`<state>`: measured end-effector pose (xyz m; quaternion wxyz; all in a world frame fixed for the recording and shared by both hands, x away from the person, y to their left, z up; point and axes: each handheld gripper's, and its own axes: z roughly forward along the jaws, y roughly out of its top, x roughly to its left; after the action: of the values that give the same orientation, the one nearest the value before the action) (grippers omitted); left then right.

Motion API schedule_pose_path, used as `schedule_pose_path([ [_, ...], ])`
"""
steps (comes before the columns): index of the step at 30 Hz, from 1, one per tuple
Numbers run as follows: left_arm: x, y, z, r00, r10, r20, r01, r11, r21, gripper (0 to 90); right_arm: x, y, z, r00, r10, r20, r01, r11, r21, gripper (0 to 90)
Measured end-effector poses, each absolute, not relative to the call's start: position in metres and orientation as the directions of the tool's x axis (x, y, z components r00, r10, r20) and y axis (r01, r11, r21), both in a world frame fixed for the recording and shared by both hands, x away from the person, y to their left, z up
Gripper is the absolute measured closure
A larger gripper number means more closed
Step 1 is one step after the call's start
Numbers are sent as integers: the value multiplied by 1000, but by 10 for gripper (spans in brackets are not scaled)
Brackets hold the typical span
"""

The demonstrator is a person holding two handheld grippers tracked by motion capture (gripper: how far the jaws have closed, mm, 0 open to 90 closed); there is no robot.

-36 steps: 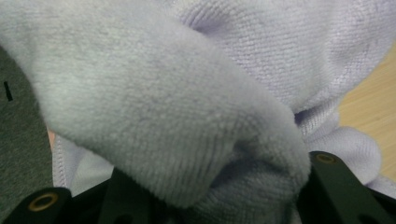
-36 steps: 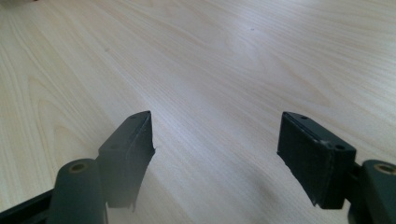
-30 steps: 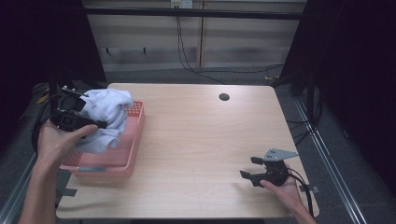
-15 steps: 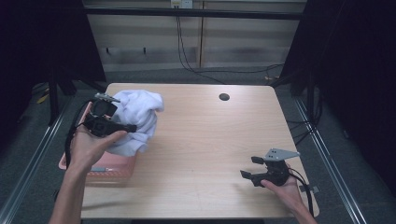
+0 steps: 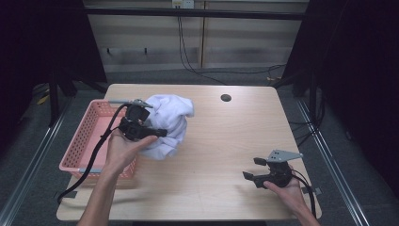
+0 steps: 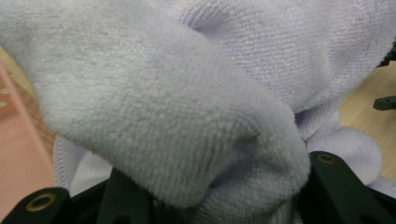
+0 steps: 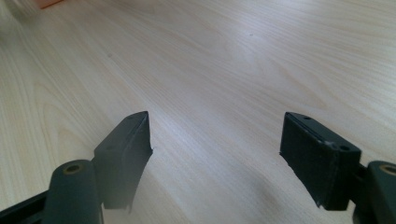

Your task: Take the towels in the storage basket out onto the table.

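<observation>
Jaws of the left gripper [image 5: 157, 133] clamp a bunched white towel [image 5: 169, 123] to carry it from the pink basket [image 5: 84, 141] over the tabletop [image 5: 226, 141], while the right gripper [image 5: 252, 168] rests open, waiting.

Left forearm reaches in from the bottom edge, its hand wrapped around the left hand-held gripper [image 5: 151, 126], jaws partly closed and clamped on a bundle. On the right, the right hand-held gripper [image 5: 254, 168] sits low in its hand, jaws spread wide.
</observation>
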<state>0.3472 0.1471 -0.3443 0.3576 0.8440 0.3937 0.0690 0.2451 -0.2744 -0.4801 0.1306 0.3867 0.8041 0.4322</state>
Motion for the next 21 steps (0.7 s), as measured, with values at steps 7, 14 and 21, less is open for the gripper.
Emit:
schedule_pose_path([
  [7,345,115,-356,721,671,-170,579,-449,681,525,246,-274,-481,-666,736,122,507,327,798,245],
  [14,336,79,-383,763,616,-198,551,-459,697,517,246,-275,-480,-665,737,121,507,326,798,246],
  [21,338,63,-411,761,620,-194,555,-465,690,503,246,-275,-480,-666,736,124,506,324,799,246],
])
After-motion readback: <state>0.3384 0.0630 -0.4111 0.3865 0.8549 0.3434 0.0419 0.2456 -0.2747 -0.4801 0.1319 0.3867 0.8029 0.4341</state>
